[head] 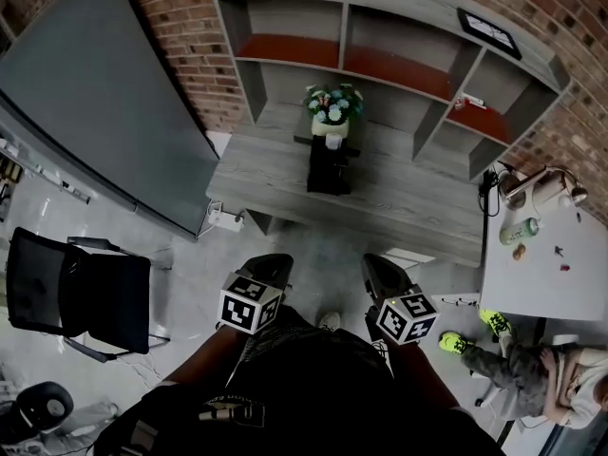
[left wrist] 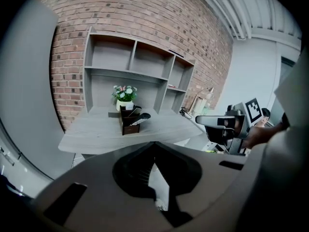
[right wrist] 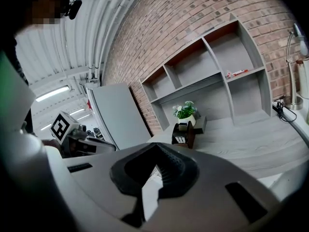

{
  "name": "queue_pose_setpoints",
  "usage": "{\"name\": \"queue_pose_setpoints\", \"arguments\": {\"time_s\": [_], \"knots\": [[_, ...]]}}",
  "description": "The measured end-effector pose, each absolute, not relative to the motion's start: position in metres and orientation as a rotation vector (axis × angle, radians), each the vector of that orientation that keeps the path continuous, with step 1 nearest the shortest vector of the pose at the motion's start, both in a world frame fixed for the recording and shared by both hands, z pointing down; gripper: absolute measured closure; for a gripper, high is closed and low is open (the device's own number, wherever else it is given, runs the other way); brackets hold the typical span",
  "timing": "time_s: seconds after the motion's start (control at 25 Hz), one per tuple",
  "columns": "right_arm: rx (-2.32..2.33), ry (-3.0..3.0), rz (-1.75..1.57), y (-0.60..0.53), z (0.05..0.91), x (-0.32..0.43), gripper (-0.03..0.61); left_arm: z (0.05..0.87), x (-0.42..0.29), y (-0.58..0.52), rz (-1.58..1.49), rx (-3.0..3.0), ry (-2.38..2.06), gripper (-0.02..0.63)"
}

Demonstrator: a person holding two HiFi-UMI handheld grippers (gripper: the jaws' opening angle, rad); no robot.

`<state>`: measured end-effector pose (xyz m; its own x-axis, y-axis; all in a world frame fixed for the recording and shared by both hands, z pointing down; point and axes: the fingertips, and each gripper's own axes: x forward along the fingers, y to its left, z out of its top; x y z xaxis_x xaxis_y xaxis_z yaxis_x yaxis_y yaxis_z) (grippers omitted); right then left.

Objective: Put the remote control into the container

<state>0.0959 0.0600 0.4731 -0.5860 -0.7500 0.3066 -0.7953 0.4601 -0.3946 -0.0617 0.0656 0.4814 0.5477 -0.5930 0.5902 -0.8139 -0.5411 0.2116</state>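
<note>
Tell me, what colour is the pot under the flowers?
The pot is white; it shows best in the left gripper view.

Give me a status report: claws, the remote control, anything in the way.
Left claw shut, empty. Right claw shut, empty. Remote control already in container on desk, one end sticking out. Nothing seen in the way.

The left tongs (head: 269, 262) and the right tongs (head: 378, 266) are held side by side, a little apart, close in front of the person's torso. Both point to the far side and somewhat downward. Each pair of jaws is closed tip to tip with nothing between them (each gripper view shows the tips meeting). The left forearm (head: 199, 357) runs back from its tongs toward the body.
</note>
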Motion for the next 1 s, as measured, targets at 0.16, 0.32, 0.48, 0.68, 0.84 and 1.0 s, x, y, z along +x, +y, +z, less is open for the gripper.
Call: {"name": "queue_pose_setpoints", "arguments": {"time_s": [0.16, 0.32, 0.48, 0.68, 0.84, 1.0], "knots": [[1.435, -2.586, 0.791, 0.057, 0.473, 0.087, 0.572, 0.471, -0.059, 0.051, 0.647, 2.366, -1.089, 0.607], [1.489, -2.614, 0.885, 0.052, 0.467, 0.077, 0.572, 0.46, -0.062, 0.044, 0.676, 2.427, -1.026, 0.607], [1.519, -2.575, 0.834, 0.046, 0.471, 0.058, 0.572, 0.467, -0.086, 0.035, 0.689, 2.419, -1.013, 0.607], [1.562, -2.524, 0.783, 0.043, 0.473, 0.042, 0.572, 0.473, -0.107, 0.023, 0.681, 2.412, -0.991, 0.607], [1.566, -2.476, 0.755, 0.04, 0.48, 0.033, 0.572, 0.473, -0.117, 0.017, 0.662, 2.419, -0.972, 0.607], [1.574, -2.449, 0.761, 0.037, 0.486, 0.027, 0.572, 0.476, -0.123, 0.016, 0.662, 2.421, -0.949, 0.607]]}}
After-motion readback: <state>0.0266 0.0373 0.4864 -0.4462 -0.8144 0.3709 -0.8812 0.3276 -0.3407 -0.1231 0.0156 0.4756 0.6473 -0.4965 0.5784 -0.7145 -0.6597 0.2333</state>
